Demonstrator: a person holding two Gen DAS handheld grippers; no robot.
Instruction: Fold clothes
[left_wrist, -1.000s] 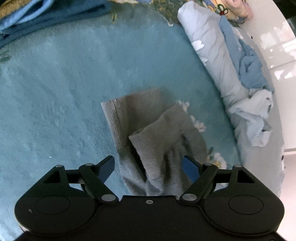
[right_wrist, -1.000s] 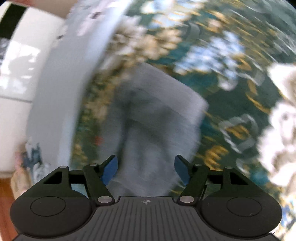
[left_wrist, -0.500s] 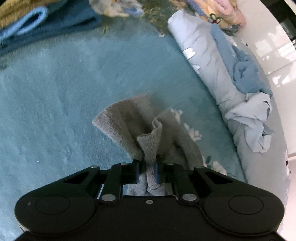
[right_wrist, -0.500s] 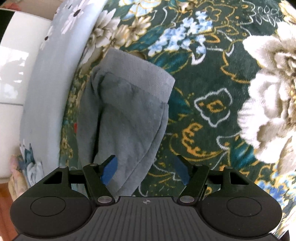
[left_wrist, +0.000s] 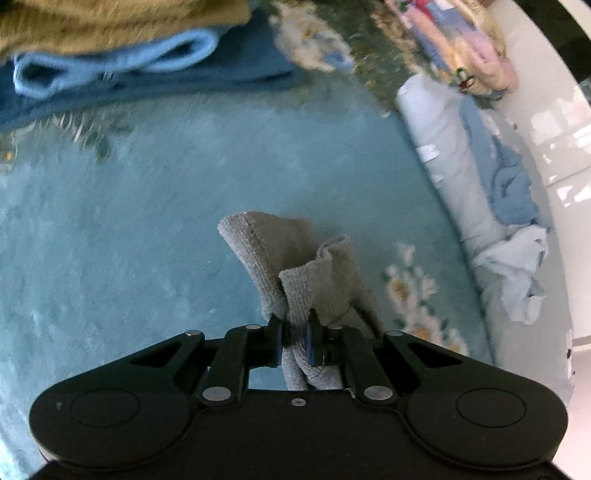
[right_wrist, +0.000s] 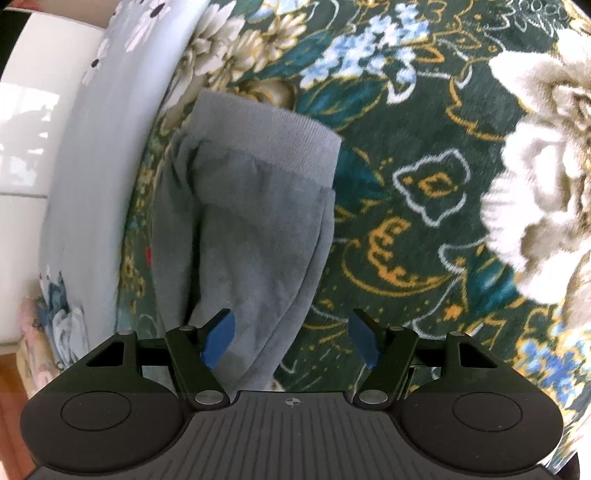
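- The left claw (left_wrist: 295, 341) has just closed its jaws and is clamped on the bunched grey sock (left_wrist: 295, 273), which a second ago lay flat between spread jaws.
- The sock now hangs lifted over the teal blanket (left_wrist: 147, 221); folding can begin.
- The right claw (right_wrist: 291, 338) stays spread apart above a second grey sock (right_wrist: 255, 221) lying on the floral bedcover (right_wrist: 424, 147), not gripped.
- Beyond, folded clothes (left_wrist: 140, 55) are stacked.
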